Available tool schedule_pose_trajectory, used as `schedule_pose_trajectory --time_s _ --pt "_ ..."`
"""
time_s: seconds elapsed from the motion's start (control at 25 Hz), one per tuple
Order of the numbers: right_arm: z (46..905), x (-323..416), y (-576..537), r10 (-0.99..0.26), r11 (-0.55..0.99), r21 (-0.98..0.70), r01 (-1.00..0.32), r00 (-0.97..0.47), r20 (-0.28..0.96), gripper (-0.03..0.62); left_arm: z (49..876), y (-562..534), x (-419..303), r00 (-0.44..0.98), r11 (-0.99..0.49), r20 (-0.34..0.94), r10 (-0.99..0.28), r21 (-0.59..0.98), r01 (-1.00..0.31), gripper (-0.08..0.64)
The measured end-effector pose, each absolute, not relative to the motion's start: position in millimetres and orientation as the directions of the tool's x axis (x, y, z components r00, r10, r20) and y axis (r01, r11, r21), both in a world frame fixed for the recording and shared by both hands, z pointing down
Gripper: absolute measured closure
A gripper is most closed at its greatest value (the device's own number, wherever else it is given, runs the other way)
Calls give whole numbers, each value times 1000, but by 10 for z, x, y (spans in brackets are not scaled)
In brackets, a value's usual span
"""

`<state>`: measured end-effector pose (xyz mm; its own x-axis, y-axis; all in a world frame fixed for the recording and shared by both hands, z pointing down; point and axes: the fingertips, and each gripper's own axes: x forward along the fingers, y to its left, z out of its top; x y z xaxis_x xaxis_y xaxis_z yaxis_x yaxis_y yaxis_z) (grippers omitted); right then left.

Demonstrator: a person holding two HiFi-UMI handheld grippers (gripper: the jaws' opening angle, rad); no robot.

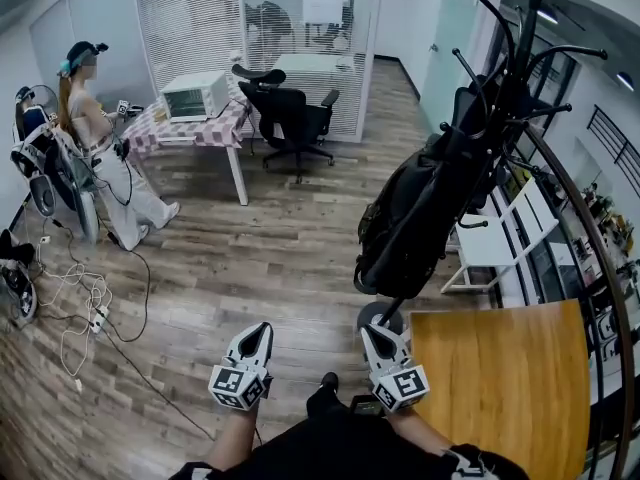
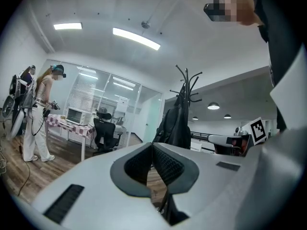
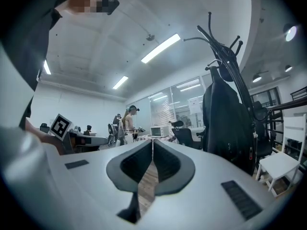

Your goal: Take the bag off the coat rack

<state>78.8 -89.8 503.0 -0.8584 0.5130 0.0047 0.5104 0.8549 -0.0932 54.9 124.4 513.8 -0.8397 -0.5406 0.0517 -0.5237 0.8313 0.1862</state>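
Nothing is done yet: the bag (image 1: 420, 218) hangs on the rack (image 1: 512, 63), ahead of your left gripper (image 1: 262, 328) and right gripper (image 1: 370, 332), whose jaws are together and empty.

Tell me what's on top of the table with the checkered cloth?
A white microwave oven sits on the checkered table. Anything behind the oven is hidden, and the cloth covers the tabletop itself.
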Motion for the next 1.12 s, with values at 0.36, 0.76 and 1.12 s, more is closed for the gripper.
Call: schedule_pose_trajectory --time_s 0.36,0.76,1.12 --pt "4827 -143 -986 556 825 -91 557 -830 -36 558 4943 989 -365 -826 820 56 -561 177 -545 543" --pt "4647 -831 -1022 589 800 -74 596 -802 -94 557 4751 739 -1135 -812 805 25 -584 146 -575 542" --pt "4745 -1145 -1113 538 832 -105 545 -838 -89 558 4733 672 -1693 -771 759 2 -637 180 -626 543"
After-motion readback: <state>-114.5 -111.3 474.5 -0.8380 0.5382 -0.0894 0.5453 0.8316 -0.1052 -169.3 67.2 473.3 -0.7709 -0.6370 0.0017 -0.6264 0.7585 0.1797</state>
